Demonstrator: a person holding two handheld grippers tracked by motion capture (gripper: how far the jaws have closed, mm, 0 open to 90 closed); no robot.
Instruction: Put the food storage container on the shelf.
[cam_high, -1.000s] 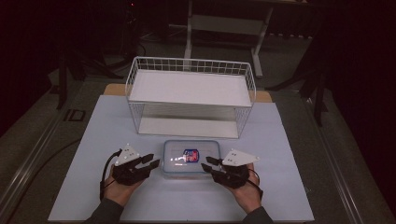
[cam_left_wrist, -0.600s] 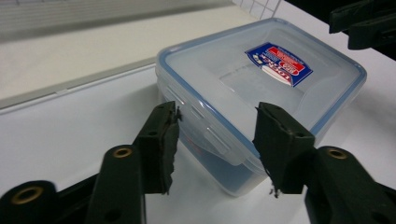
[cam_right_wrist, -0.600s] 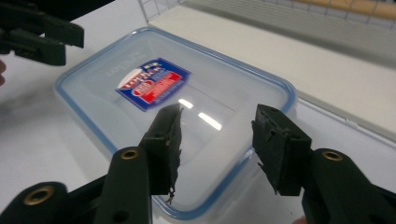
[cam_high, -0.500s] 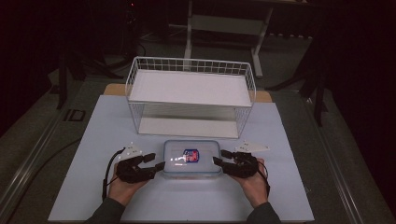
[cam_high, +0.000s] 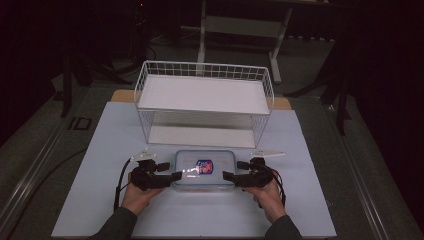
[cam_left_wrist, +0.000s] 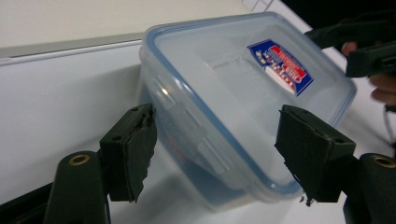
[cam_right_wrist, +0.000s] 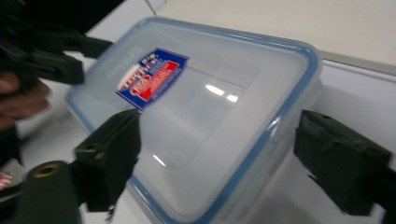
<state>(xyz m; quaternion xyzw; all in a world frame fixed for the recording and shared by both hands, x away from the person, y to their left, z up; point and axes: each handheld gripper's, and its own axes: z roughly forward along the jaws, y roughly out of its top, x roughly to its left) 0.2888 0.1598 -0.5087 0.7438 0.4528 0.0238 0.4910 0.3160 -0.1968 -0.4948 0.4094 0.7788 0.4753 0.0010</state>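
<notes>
The clear lidded container (cam_high: 204, 168) lies flat on the white bench (cam_high: 100, 150), just near of the wire shelf rack (cam_high: 205, 102) and centred between the two hands. Its long axis runs left to right, so each short end faces one gripper.

The left gripper (cam_high: 169, 171) stands at the container's left end, with its fingers (cam_left_wrist: 128, 156) spread. In the left gripper view the near left corner of the container (cam_left_wrist: 233, 107) sits between them, and gaps show on both sides, so no contact is evident.

The right gripper (cam_high: 235, 171) mirrors this at the right end. Its fingers (cam_right_wrist: 109, 156) are likewise spread, straddling the near right corner of the container (cam_right_wrist: 205, 116) without pinching it.

Both grippers are about equally close to the container, and neither has priority. Judged from this layout, the coming move is a two-sided grasp: each gripper closes across its own short end, along the near-far direction. The blue-rimmed lid overhangs the body, so the fingers should seat on the wall below the rim.
</notes>
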